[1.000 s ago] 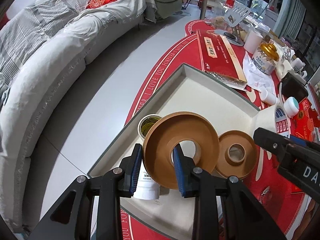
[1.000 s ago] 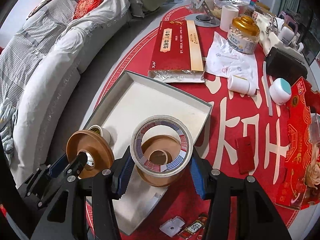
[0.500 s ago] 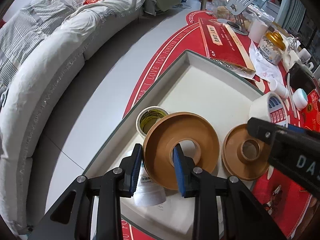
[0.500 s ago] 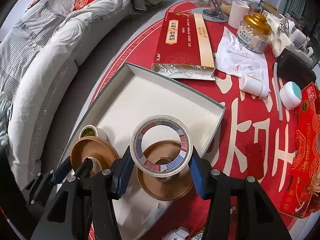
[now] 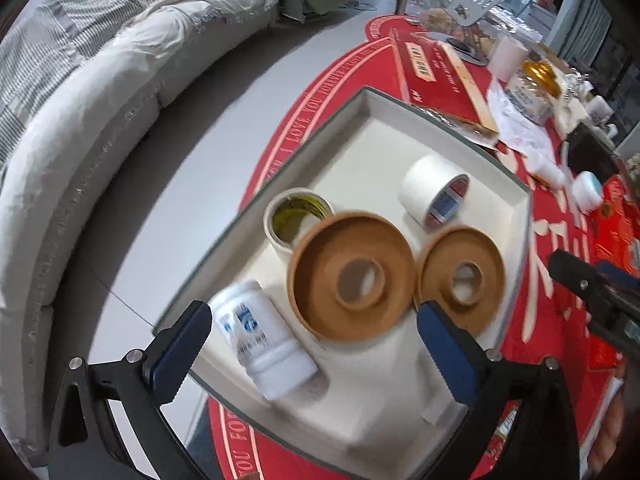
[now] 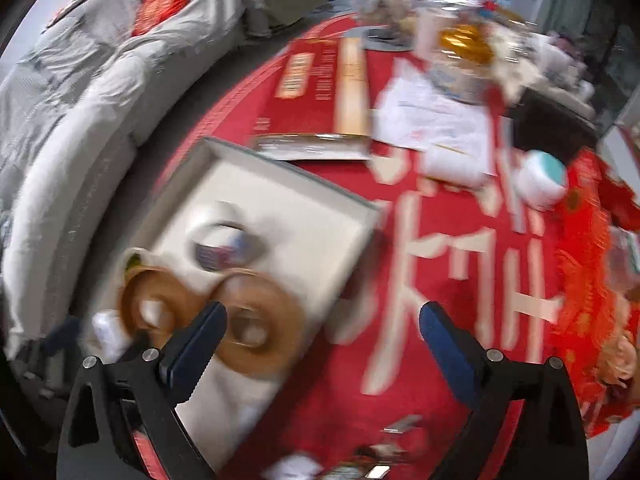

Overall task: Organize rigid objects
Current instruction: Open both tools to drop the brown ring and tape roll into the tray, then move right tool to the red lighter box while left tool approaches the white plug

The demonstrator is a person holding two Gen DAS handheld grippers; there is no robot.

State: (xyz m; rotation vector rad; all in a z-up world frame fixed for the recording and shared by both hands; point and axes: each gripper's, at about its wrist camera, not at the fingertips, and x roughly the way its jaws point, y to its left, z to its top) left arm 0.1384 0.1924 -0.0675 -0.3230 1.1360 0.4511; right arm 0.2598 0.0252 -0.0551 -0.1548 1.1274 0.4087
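Observation:
A shallow white tray (image 5: 472,148) sits on the red cloth. In it lie two brown tape rolls (image 5: 352,274) (image 5: 462,278), a white tape roll (image 5: 436,190) on its side, a small yellow-lined roll (image 5: 298,216) and a white bottle (image 5: 264,344). My left gripper (image 5: 314,334) is open and empty just in front of the left brown roll. My right gripper (image 6: 322,338) is open and empty above the tray's right edge; its view is blurred. The tray (image 6: 320,196), the brown rolls (image 6: 256,328) and the white roll (image 6: 226,246) show there too.
A long red box (image 5: 438,80) lies beyond the tray. A gold-lidded jar (image 5: 534,88), white paper (image 6: 436,120), a white jar with a teal lid (image 6: 542,178) and a red packet (image 6: 592,264) lie to the right. A grey sofa (image 5: 80,128) runs along the left.
Both grippers opened. The left let go of the brown roll and the right let go of the white roll; both now lie in the tray. Both grippers drew back.

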